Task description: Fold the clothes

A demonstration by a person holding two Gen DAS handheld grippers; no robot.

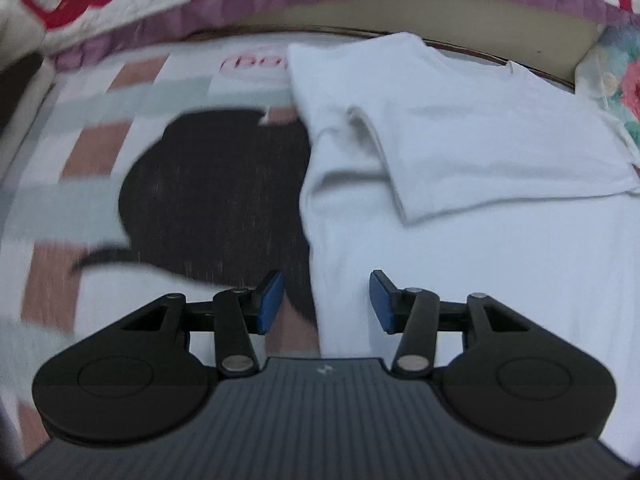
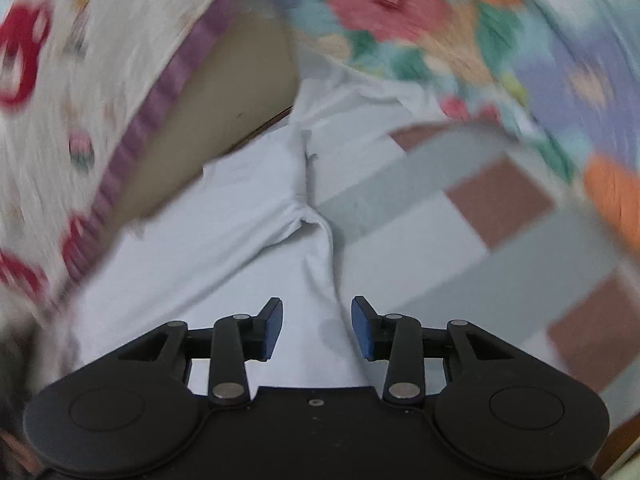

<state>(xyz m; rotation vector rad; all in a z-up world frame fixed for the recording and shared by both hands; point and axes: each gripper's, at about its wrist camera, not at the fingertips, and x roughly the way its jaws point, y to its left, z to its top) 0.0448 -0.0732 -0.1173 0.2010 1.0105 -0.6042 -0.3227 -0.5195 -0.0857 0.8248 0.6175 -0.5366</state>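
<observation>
A: Left wrist view: one checked bedsheet [image 1: 100, 128], one white T-shirt [image 1: 460, 152] spread at 1 o'clock, one sleeve folded inward, one black patch [image 1: 216, 196] at 11.

B: Grippers?

A: Two: left gripper [image 1: 326, 302] spread apart, empty; right gripper [image 2: 317, 330] likewise, above shirt edge.

My left gripper [image 1: 325, 302] is held low and level, its jaws spread wide with nothing between them, the blue pads [image 1: 269, 300] facing each other across the gap. My right gripper [image 2: 317, 329] is likewise parted and holds nothing, its blue pads [image 2: 363, 330] a little closer together than those on my left.
</observation>
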